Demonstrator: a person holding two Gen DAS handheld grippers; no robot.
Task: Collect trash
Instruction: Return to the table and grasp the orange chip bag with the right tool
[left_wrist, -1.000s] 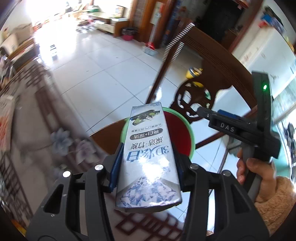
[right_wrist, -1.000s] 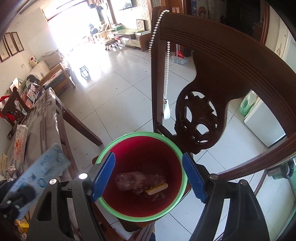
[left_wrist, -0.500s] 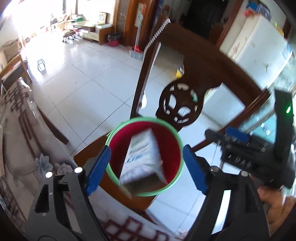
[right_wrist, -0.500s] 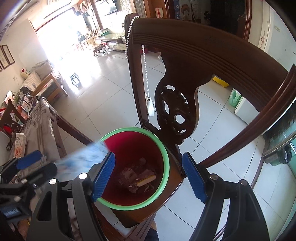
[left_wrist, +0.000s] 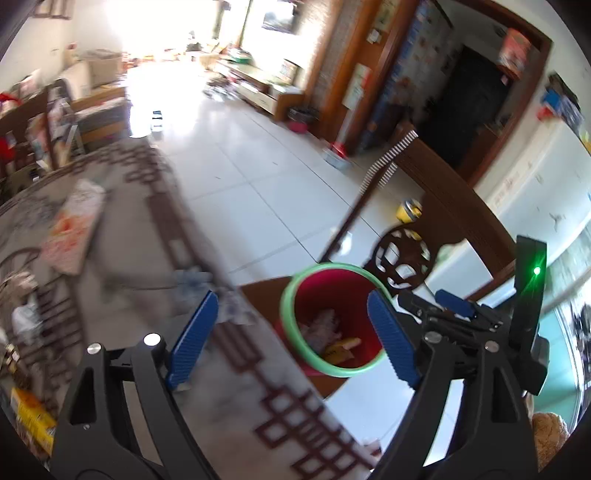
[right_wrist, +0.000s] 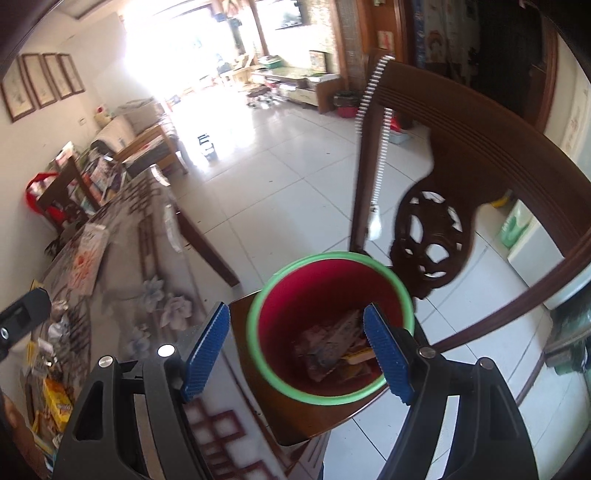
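On the worktop (left_wrist: 122, 295), well apart from the red bin (right_wrist: 328, 328) on the chair seat, lay a flat printed packet (left_wrist: 74, 229); it looked light, thin and easily crushed, so a hold across its narrow width seemed best. The left gripper (left_wrist: 291, 332) was opening its jaws with nothing between them, and the right gripper (right_wrist: 295, 347) had wide, empty jaws.

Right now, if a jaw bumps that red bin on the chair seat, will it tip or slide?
Probably slides or tips easily: the red bin looks like thin plastic, holding only some wrappers. It stands taller than wide on the smooth wooden chair seat, near its front edge, so a knock could send it off.
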